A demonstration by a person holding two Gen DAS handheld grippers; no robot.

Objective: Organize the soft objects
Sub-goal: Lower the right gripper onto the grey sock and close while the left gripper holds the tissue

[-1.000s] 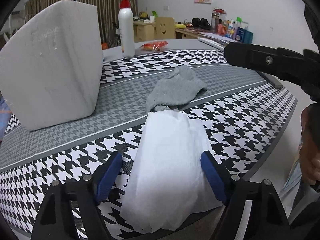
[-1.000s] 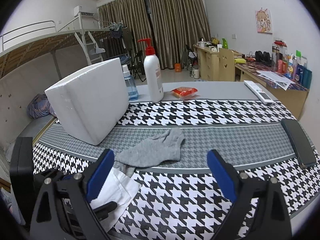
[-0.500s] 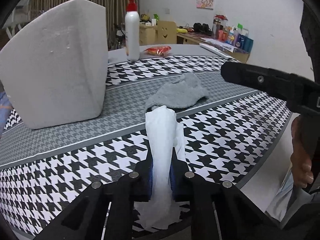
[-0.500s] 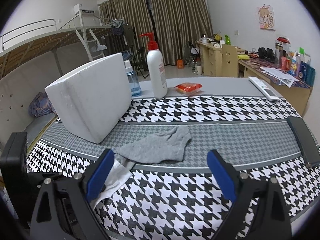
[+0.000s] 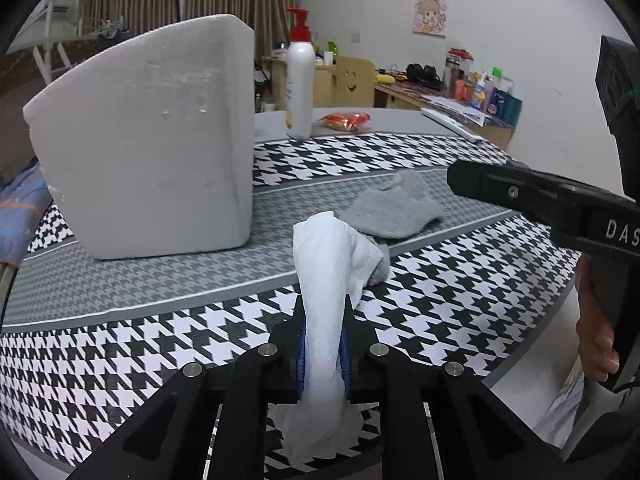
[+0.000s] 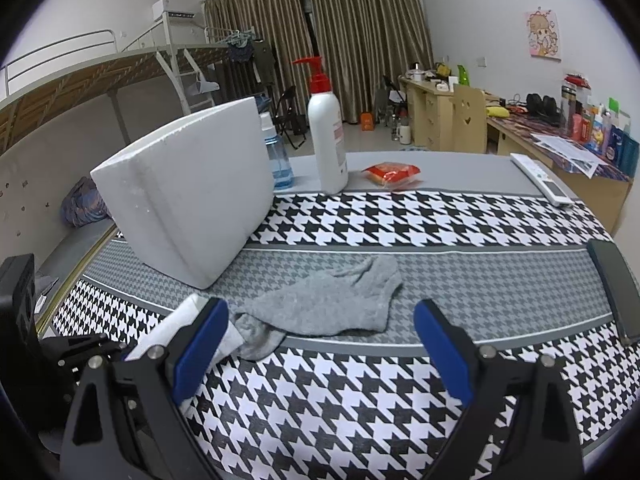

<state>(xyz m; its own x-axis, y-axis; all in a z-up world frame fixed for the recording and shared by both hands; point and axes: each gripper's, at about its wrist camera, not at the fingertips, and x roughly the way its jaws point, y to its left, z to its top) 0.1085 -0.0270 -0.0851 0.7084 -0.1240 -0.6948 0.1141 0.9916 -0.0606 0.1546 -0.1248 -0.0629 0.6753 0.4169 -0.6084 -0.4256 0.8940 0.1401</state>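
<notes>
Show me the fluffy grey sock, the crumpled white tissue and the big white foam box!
grey sock (image 6: 332, 304), right wrist view, middle of its body
white tissue (image 5: 322, 280), left wrist view, bunched part above the pads
white foam box (image 5: 148, 140), left wrist view, front face

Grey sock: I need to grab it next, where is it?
In the right wrist view the grey sock lies mid-table, just beyond the open right gripper, right of the foam box.

Left claw (image 5: 322, 354), open 1 s earlier, is now closed on the white tissue (image 5: 325, 280), which is lifted and bunched.
</notes>
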